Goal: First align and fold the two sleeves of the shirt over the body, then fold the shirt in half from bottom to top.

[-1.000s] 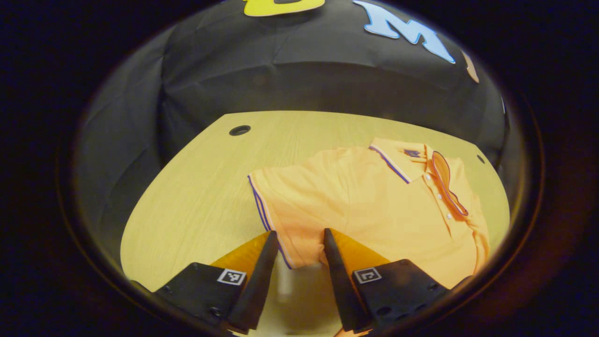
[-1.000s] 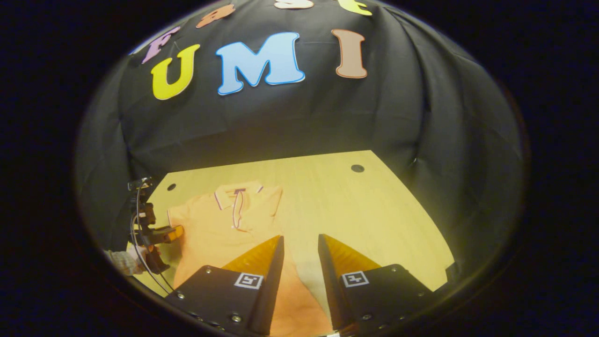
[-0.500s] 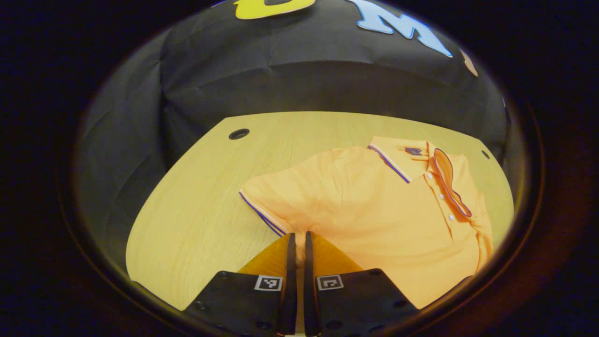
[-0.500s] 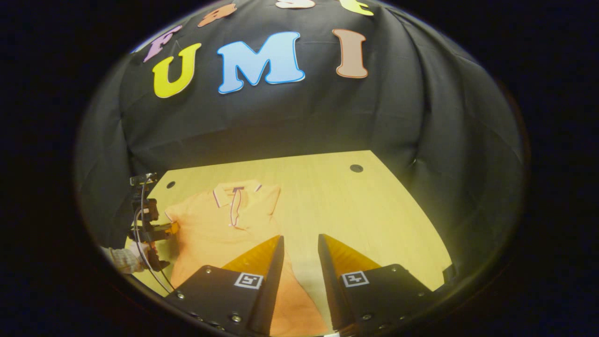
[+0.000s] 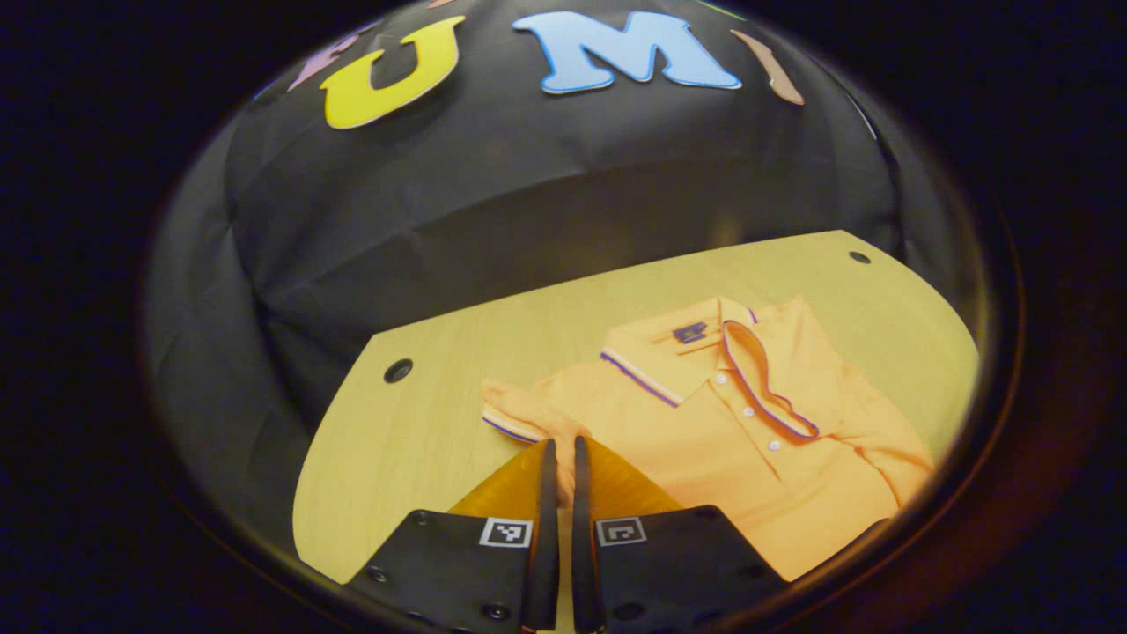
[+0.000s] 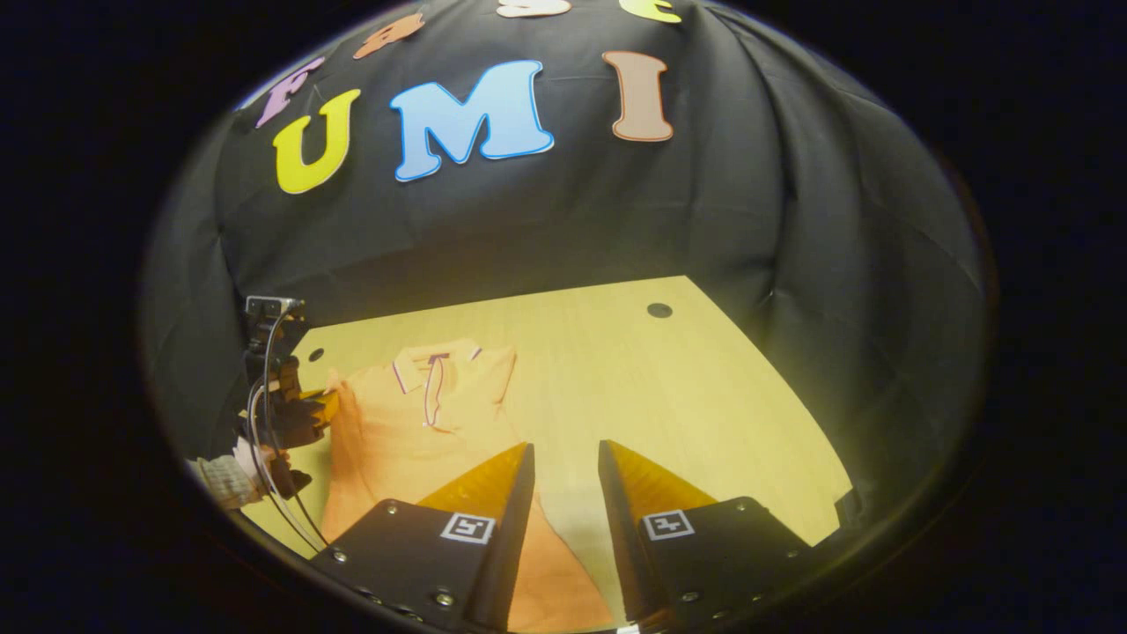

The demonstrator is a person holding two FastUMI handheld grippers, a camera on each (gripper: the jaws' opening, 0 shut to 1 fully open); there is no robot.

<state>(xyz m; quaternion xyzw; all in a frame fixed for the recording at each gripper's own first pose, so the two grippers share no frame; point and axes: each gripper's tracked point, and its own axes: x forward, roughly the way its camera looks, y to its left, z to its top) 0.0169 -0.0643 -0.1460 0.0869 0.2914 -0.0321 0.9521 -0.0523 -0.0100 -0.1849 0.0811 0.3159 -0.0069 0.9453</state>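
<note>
Left gripper view: orange short-sleeved polo shirt (image 5: 748, 440) with purple-striped trim, lying collar-away on the pale wooden table (image 5: 396, 440). The left gripper (image 5: 560, 453) has its fingers pressed together on the shirt's near sleeve (image 5: 519, 418), lifted, probably to carry it over the body. The far sleeve (image 5: 880, 431) already lies folded inward. Right gripper view adds the right gripper (image 6: 563, 458), parted and holding nothing above the shirt's lower edge, and a sleeved hand (image 6: 224, 480) behind the left gripper.

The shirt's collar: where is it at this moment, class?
In the left gripper view the collar lies at the far end of the orange shirt, toward the booth's wall, right of the table's cable hole, beyond the left gripper pinching the sleeve.
</note>
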